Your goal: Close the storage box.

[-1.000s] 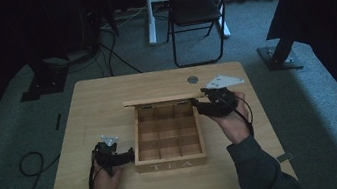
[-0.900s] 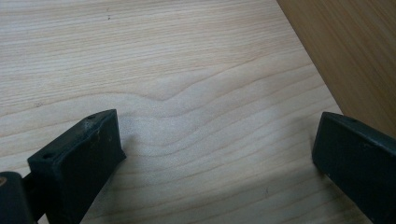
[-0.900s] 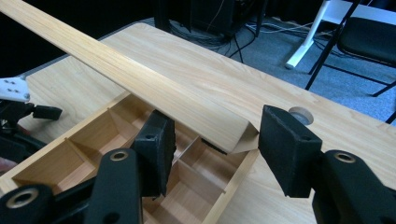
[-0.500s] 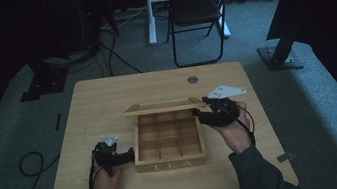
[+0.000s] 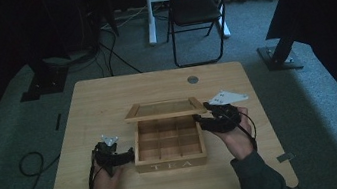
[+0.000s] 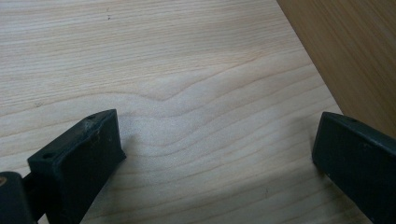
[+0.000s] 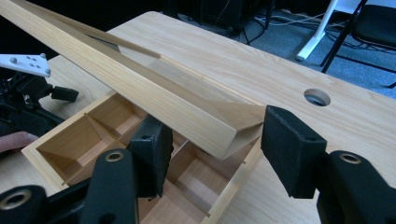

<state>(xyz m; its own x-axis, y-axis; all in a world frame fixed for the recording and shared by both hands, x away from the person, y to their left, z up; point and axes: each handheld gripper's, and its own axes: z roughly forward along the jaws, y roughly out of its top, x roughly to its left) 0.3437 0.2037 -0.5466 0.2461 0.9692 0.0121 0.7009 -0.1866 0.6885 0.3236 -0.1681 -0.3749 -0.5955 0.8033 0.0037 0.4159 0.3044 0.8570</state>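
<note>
Tea box [image 5: 168,145] sits mid-surface [image 5: 106,98] with its framed lid [image 5: 164,108] partly raised on the far-side hinge; rigid light wood, likely a thin see-through panel, so best taken by the frame edge or corner, not the panel. Right hand-held gripper [image 7: 215,140] has jaws wide, straddling the lid's near corner [image 7: 233,133] without clamping. Left hand-held gripper [image 6: 215,154] rests wide and empty just beside the box's left wall [image 6: 355,51], probably to brace it.

- folding chair [image 5: 197,12] stands on the carpet well beyond the table [image 5: 106,98]
- white desk leg [image 5: 149,11] just left of that chair; dark cables [image 5: 30,163] lie off the table's left edge
</note>
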